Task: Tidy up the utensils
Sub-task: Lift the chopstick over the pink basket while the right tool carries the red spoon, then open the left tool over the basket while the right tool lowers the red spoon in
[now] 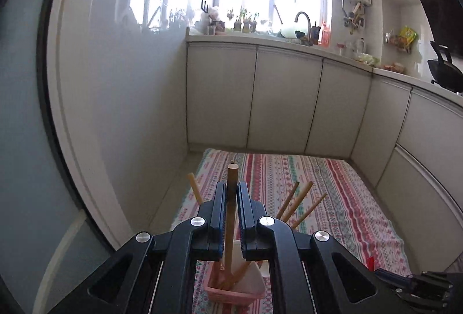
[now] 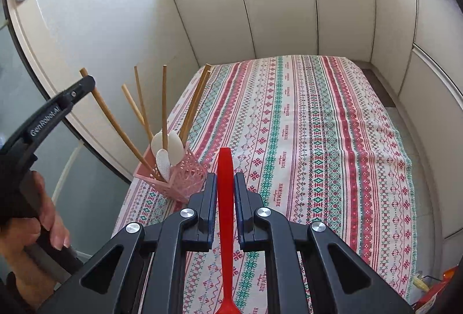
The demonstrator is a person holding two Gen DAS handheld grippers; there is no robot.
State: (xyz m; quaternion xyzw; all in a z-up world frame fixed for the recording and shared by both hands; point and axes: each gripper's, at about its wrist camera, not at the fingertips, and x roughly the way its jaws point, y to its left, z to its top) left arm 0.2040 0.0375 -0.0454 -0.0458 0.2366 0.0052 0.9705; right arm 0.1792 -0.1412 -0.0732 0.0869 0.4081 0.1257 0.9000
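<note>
One pink lattice holder (image 2: 179,179) stands at the near left edge of the worktop (image 2: 332,140), which is covered by a striped patterned cloth. In the right wrist view six wooden sticks rise out of the holder and fan apart: one long one (image 2: 115,123) leaning far left, three (image 2: 164,105) nearer the middle, and a pair (image 2: 196,100) leaning right, lying close together. Two white spoons (image 2: 173,147) stand in the holder as well, bowls up, one larger and one smaller in front of it. The left gripper (image 2: 88,84), held by a hand (image 2: 49,215) at the left edge, has its jaws almost closed and clamped on the upper part of the long leaning stick, whose lower end sits inside the holder. The right gripper (image 2: 225,184) hovers over the cloth just right of the holder, jaws nearly closed on the handle of one red utensil (image 2: 225,198); its working end is cut off at the lower edge, so its kind cannot be told.
</note>
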